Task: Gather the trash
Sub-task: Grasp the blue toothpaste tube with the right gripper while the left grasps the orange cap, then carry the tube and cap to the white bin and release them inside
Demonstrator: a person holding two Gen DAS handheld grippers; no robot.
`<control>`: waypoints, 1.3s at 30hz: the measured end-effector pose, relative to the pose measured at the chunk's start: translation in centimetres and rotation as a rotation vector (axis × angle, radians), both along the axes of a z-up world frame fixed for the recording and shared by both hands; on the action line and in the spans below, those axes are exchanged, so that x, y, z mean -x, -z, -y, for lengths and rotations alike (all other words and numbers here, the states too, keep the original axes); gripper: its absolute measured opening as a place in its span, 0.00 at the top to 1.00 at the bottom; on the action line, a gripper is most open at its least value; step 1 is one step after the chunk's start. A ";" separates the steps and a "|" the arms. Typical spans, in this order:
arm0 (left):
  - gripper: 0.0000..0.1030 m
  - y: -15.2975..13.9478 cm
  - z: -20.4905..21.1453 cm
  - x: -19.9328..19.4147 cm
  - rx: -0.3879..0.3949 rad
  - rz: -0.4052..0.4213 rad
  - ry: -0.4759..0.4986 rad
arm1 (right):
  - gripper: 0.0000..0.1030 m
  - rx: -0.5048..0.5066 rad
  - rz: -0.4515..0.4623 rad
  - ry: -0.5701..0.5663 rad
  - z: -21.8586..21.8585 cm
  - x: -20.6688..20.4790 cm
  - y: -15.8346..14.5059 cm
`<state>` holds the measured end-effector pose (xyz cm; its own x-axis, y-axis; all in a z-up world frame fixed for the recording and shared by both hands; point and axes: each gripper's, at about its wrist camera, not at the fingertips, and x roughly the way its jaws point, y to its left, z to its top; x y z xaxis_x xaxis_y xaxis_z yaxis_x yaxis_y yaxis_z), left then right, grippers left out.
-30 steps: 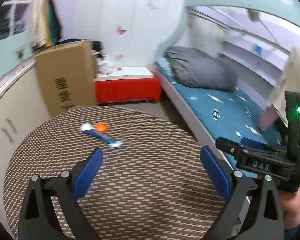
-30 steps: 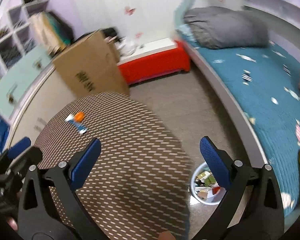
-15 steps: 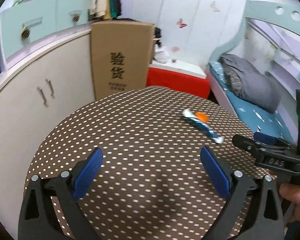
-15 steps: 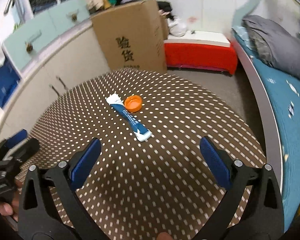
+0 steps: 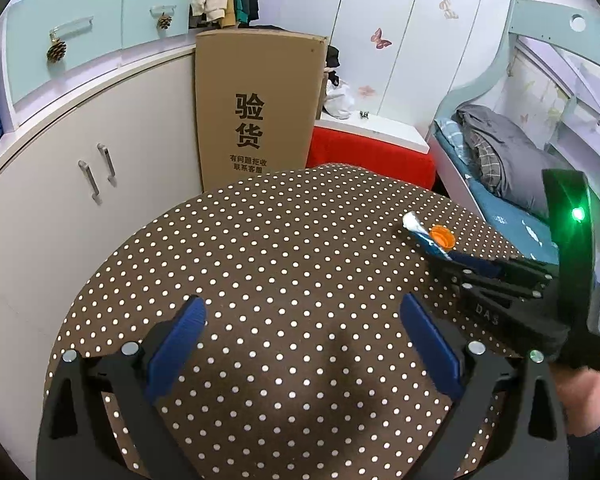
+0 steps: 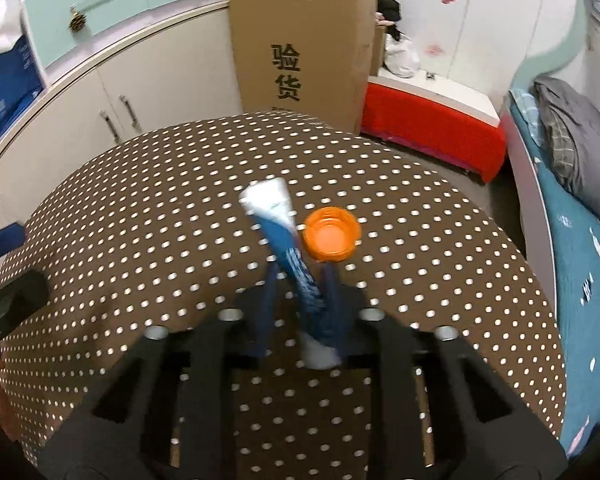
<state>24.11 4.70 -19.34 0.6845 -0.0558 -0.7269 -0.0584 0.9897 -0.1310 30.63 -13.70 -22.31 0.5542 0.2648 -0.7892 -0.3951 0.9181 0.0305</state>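
Tall cardboard box (image 5: pixel 256 108) against the cabinets: large black characters 验货 printed vertically on its front, with two smaller lines below, 有问题拒收 and 联系客服. Right gripper (image 5: pixel 496 276), seen from the left wrist view: raised letters DAS on its black body. Other printing is illegible.

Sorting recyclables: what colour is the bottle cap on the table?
Orange bottle cap, clearest in the right wrist view.

A tall brown cardboard box (image 5: pixel 258 108) stood between white cupboard doors (image 5: pixel 80 184) and a low red bench (image 5: pixel 370 156), beside a teal-sheeted bed (image 6: pixel 580 248)
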 end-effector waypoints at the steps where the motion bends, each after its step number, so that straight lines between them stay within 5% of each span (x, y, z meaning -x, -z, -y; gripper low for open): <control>1: 0.07 0.0 0.2 -0.1 -0.001 0.002 0.002 | 0.88 -0.004 0.000 -0.006 -0.2 0.4 0.0; 13: 0.07 0.9 6.3 -4.1 -0.037 -0.002 0.164 | 0.88 -0.193 -0.019 0.105 6.3 5.7 -0.8; 22: 0.07 2.8 12.6 -10.0 -0.142 -0.038 0.319 | 0.88 -0.274 0.033 0.227 12.8 6.0 -2.8; 23: 0.12 2.9 12.8 -10.4 -0.139 -0.046 0.327 | 0.88 -0.283 0.035 0.238 13.4 6.1 -2.9; 24: 0.34 3.4 13.1 -11.0 -0.122 -0.070 0.349 | 0.89 -0.291 0.036 0.244 14.2 6.2 -2.9; 25: 0.38 3.6 13.4 -11.1 -0.140 -0.064 0.351 | 0.89 -0.294 0.039 0.253 14.7 6.3 -3.0; 27: 0.73 3.6 13.7 -11.2 -0.158 -0.056 0.365 | 0.89 -0.302 0.044 0.270 15.7 6.6 -3.0; 30: 0.72 3.2 13.2 -10.5 -0.075 -0.069 0.367 | 0.89 -0.312 0.060 0.292 16.9 7.4 -3.6; 39: 0.72 -1.7 14.6 -3.4 -0.007 0.039 0.412 | 0.89 -0.340 0.169 0.362 21.1 12.3 -8.0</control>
<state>27.53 -9.89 -17.68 0.6332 -0.3255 -0.7023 0.3473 0.9303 -0.1180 18.36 -34.83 -14.32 0.7701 0.2581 -0.5834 -0.0795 0.9462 0.3137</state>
